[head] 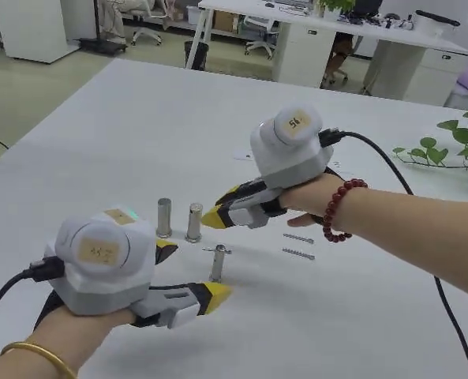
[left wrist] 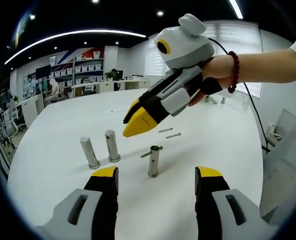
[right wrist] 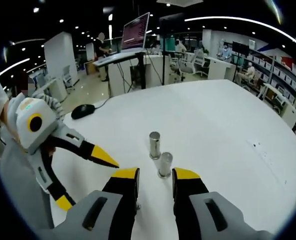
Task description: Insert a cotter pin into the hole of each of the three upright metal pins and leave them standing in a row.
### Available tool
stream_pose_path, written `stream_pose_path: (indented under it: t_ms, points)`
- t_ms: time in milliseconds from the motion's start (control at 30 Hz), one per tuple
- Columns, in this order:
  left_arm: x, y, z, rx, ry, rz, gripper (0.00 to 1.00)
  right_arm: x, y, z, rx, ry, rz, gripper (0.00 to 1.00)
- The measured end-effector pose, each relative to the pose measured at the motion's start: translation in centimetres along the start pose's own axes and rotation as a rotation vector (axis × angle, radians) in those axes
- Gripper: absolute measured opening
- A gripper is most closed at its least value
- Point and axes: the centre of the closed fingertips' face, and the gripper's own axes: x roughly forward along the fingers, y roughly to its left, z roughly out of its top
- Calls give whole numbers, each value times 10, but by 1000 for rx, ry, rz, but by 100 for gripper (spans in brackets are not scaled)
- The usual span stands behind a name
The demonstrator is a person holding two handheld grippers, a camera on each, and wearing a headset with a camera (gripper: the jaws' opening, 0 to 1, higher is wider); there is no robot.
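Head view has three upright silver metal pins on the white tabletop [head: 139,126]. Two bare ones [head: 164,217] [head: 194,222] stand side by side. The third [head: 217,263] stands nearer the person and carries a cotter pin crosswise through its top.

Two loose thin metal cotter pins [head: 298,238] [head: 298,253] lie flat and parallel, just beside the right hand's wrist. They are behind the right gripper [head: 215,217], whose tips point at the bare pins. Their long axes run roughly across the view.

The right gripper is much the nearer to them, but I judge it must draw back and turn down to take one.

In the right gripper view its jaws look narrowly parted, with one bare pin [right wrist: 165,165] just ahead. I can make out nothing between them, though the gap is small.

The left gripper [head: 191,271] is spread wide and empty, and the fitted pin [left wrist: 153,161] stands just ahead of it.

Open table lies all round, with the edges well apart from the work.
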Motion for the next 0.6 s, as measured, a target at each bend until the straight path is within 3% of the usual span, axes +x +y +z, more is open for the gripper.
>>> stream_pose_path:
  t_ms: [133,300,600]
  points:
    - [-6,-1,4,-8,-16,-6,68,10,-9,5,49,-42,-18,31]
    - [-12,-3,10,-28,-43,-13,75,20,-9,6,70,-60,-23,31]
    - [-20,-5,9,-13,-43,-17,85,39,-12,0,63,-50,-21,28]
